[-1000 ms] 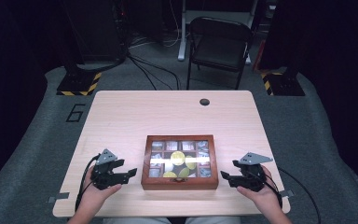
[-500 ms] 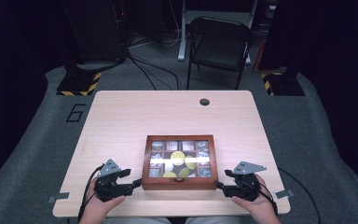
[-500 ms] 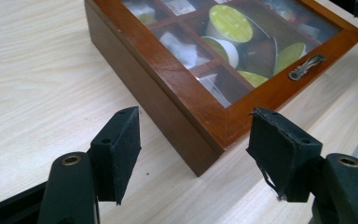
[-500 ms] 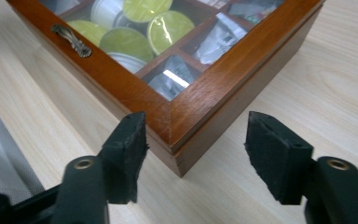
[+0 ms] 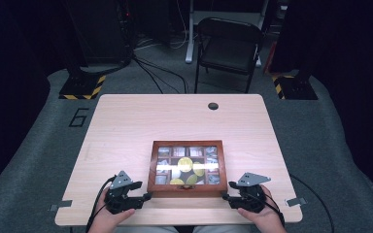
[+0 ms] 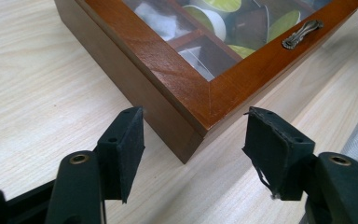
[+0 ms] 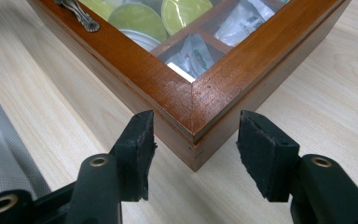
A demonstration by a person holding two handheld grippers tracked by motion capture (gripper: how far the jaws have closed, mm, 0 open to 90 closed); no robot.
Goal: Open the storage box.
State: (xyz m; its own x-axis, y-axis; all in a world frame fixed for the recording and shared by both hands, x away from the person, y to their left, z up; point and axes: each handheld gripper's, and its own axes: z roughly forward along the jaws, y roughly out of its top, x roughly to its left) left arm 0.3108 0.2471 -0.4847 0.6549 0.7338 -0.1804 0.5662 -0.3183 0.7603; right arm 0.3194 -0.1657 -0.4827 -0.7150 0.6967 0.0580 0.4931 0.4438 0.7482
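A dark room with grey carpet surrounds a pale wooden surface [image 5: 126,126]; a black folding chair [image 5: 229,43] stands beyond its far edge, and a small round hole [image 5: 213,106] sits near that edge.

A wooden box [image 5: 187,187] with a glass lid lies on the near half of the surface, roughly centred between the two hands. Through the glass, compartments hold yellow-green round capsules [image 5: 184,164] and small silvery packets [image 5: 164,151]. A small metal handle [image 6: 302,33] is fixed to the front rail of the lid.

The left gripper [image 5: 141,196] rests low at the box's near left corner, held by the person's left hand [image 5: 108,218]. In the left gripper view the corner points in between the jaws, which have just been closing; both pads stand apart from the wood, the left one close to the side wall, the right one well clear.

The right gripper [image 5: 228,198] sits at the near right corner, in the right hand [image 5: 264,216]. In the right gripper view the corner lies between the jaws, which have also just been closing; the left pad is just beside the front wall, perhaps touching, and the right pad leaves a visible gap. Neither pair grasps the box.
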